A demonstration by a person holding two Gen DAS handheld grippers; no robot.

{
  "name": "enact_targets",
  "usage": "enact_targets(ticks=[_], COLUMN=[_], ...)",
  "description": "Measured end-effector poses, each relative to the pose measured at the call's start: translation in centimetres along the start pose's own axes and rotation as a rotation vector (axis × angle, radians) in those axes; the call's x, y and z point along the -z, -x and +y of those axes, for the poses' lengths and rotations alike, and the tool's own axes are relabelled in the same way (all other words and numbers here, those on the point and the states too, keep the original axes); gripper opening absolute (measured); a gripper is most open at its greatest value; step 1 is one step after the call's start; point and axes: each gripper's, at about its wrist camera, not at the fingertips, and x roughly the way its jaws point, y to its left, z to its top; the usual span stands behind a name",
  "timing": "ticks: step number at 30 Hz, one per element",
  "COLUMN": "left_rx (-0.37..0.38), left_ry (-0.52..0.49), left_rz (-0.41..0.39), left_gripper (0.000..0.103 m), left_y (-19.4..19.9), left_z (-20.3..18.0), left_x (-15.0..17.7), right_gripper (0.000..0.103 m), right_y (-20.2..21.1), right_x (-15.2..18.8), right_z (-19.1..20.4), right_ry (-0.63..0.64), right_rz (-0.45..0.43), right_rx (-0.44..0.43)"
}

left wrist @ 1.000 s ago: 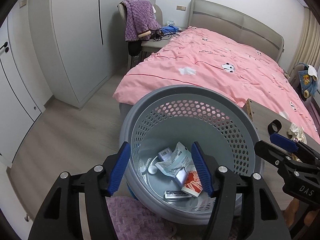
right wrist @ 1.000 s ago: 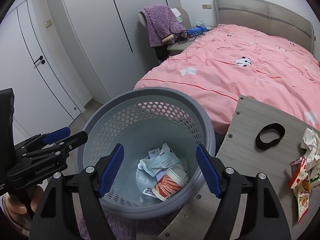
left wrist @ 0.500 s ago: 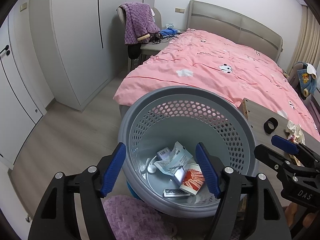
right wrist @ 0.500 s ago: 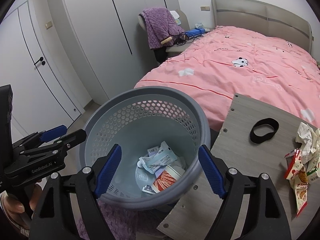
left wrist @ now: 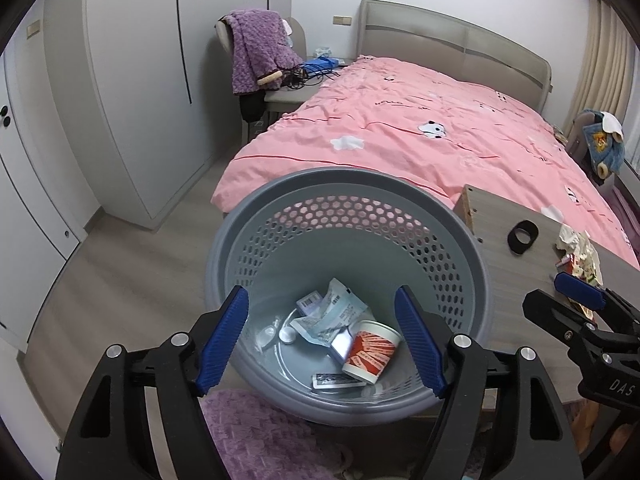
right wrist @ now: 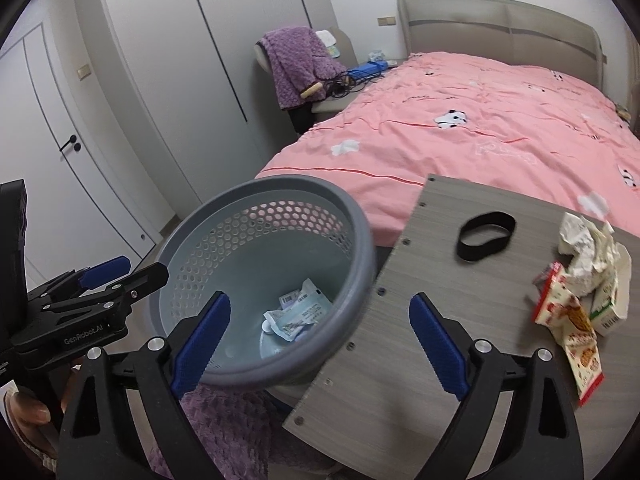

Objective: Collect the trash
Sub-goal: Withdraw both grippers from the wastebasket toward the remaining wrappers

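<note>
A grey perforated basket (left wrist: 348, 184) stands on the floor and holds a red-and-white paper cup (left wrist: 372, 352) and crumpled wrappers (left wrist: 332, 312). My left gripper (left wrist: 320, 300) hovers over the basket's near rim, its jaws opening with nothing between them. My right gripper (right wrist: 320, 300) hangs above the gap between the basket (right wrist: 360, 232) and the grey table (right wrist: 400, 340), its jaws also opening and empty. On the table lie crumpled white paper (right wrist: 588, 248), a red snack wrapper (right wrist: 568, 312), a small carton (right wrist: 612, 308) and a black band (right wrist: 486, 236).
A bed with a pink cover (left wrist: 420, 128) fills the space behind the basket. A chair draped with a purple blanket (left wrist: 260, 52) stands by the white wardrobe (left wrist: 132, 80). A purple rug (left wrist: 256, 432) lies under the basket's near side.
Both grippers' jaws have spread wider. The right gripper has shifted right, from over the basket toward the table. The left gripper has drawn back a little from the basket.
</note>
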Motion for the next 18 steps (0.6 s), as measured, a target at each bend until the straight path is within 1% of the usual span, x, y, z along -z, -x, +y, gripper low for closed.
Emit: enact_targets(ticks=[9,18], left_rx=[0.050,0.123], left_ry=[-0.040,-0.098], left_rz=[-0.004,0.000], left_gripper=[0.072,0.072], left_y=[0.6,0.9], left_z=[-3.3,-7.5], left_x=[0.1,0.2], right_gripper=[0.090,0.090], right_y=[3.0,6.1], right_x=[1.2,3.2], right_z=[-3.3,-7.9], right_ry=[-0.048,-0.129], right_rz=[-0.031,-0.053], right_rx=[0.056,0.141])
